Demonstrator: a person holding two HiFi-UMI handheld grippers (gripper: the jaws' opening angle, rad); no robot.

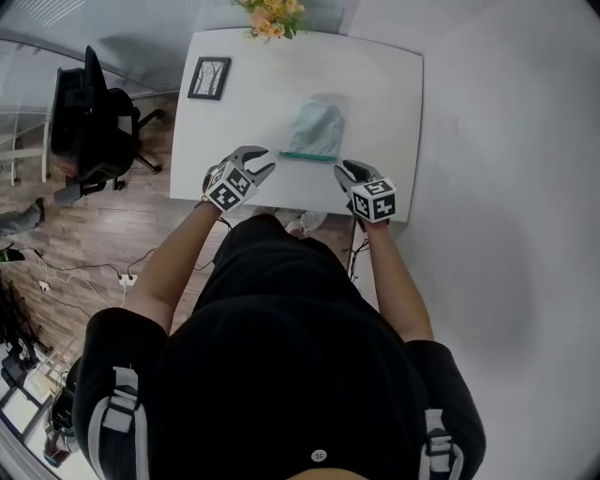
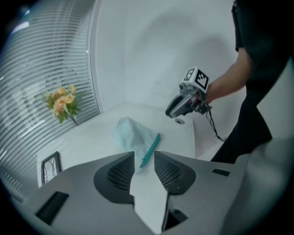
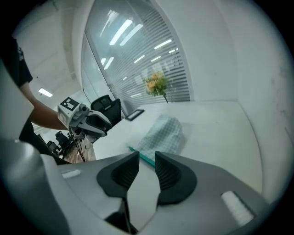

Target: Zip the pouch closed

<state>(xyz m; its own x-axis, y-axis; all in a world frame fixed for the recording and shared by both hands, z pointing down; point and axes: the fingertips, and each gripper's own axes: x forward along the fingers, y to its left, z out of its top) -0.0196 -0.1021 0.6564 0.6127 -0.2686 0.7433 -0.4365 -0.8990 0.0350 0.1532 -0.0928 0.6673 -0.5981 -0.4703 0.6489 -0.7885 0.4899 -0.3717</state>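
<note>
A pale green checked pouch lies flat on the white table, its teal zipper edge toward me. My left gripper hovers off the zipper's left end, jaws apart with nothing between them. My right gripper hovers off its right end, also open and empty. In the left gripper view the pouch and zipper lie beyond the open jaws, and the right gripper hangs past them. In the right gripper view the pouch lies ahead, with the left gripper to the left.
A framed picture lies at the table's far left and a bunch of yellow flowers stands at its far edge. A black office chair stands left of the table on the wood floor, with cables nearby.
</note>
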